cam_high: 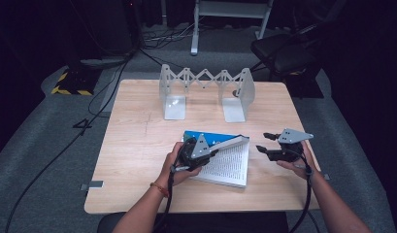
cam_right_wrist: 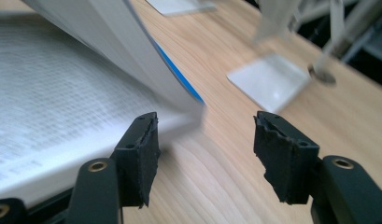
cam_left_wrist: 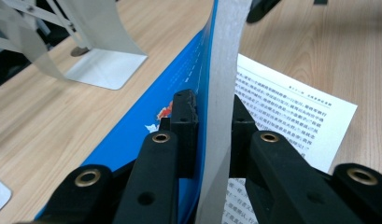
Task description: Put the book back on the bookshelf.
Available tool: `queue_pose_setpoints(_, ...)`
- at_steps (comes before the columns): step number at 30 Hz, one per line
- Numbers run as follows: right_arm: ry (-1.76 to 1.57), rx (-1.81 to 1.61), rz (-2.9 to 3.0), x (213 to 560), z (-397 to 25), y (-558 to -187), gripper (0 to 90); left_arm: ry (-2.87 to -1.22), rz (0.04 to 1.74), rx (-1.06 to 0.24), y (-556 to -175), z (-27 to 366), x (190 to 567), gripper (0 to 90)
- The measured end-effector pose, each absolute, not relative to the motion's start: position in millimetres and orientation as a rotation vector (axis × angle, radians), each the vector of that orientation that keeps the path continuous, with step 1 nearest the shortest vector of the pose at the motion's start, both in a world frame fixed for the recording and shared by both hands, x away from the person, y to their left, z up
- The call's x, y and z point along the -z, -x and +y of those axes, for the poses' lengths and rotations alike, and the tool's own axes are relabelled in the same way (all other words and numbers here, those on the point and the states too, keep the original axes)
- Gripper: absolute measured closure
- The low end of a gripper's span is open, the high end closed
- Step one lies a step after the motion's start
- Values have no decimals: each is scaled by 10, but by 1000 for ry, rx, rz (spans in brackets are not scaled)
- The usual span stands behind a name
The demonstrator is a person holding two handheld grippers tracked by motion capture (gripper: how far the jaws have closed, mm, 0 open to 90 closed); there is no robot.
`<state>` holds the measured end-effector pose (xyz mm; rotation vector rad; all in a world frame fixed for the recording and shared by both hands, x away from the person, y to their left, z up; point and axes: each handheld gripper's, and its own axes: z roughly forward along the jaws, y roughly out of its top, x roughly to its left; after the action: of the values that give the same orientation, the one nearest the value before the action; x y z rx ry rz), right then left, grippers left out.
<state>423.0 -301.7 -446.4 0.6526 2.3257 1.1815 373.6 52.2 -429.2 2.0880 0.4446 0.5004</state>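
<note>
one book (cam_high: 225,162) lies open on the table (cam_high: 138,160), near the front edge and a little right of the middle, its blue cover (cam_high: 206,137) showing at the far side and one printed page flat and face up. the left gripper (cam_high: 213,153) is clamped on a thick sheaf of pages with the cover, lifted off the flat page; in the left gripper view that sheaf (cam_left_wrist: 221,93) stands on edge between the two black jaws, blue cover (cam_left_wrist: 179,88) on one side and the printed page (cam_left_wrist: 291,112) lying on the other. the right gripper (cam_high: 265,143) is just beside the book's right edge, jaws spread wide with nothing between them; in the right gripper view its jaws frame bare wood, one jaw close against the book's (cam_right_wrist: 48,102) corner, the raised pages arching above. there are two grippers, two hands, and one folding rack (cam_high: 206,90) made of two upright metal ends joined by a zigzag lattice, standing at the far side of the table, well apart from the book. bare wood lies open between rack and book, along the whole left side, and in a narrower strip to the right of the right gripper up to the table's edge. the front edge is close behind the book.
</note>
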Motion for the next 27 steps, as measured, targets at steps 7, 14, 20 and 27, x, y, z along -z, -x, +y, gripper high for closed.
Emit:
queue_pose_setpoints(7, -703, -1133, 2462, 4866, -2869, -4376, 417, -2054, 461, -505, -3722, 602, 4272, 788)
queue_pose_setpoints(14, -699, -1194, 2508, 4980, -2681, -4417, 417, -2033, 452, -488, -3715, 640, 4246, 788)
queue_pose_setpoints(20, -685, -1388, 2489, 4913, -2694, -4403, 540, -1999, 438, -456, -3727, 702, 4237, 784)
queue_pose_setpoints(27, -669, -1564, 2313, 4540, -2876, -4313, 582, -1892, 379, -304, -3762, 544, 4255, 771)
